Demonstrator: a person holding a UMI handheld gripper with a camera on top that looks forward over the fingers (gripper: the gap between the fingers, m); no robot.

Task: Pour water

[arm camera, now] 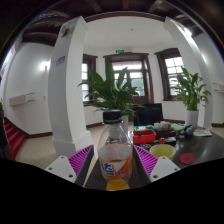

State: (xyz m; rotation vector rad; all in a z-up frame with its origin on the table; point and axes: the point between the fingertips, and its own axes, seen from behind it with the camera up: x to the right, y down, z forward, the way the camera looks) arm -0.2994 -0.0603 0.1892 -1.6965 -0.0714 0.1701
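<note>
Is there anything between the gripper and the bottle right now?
Nothing visible is. The bottle, with its orange drink, already stands between the gripper fingers, their pads close at either side.

Bottle fills the gap between the fingers

The bottle (pixel 116 152) stands between the 2 pads (pixel 79 160), blocking the way ahead. To its right the table (pixel 200 150) is crowded — a red box (pixel 144 136), a yellow dish (pixel 162 151), a cup (pixel 187 130).

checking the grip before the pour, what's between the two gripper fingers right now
In the gripper view, a clear plastic bottle with orange drink low inside stands upright between the pink finger pads. Whether both pads press it isn't clear.
</note>
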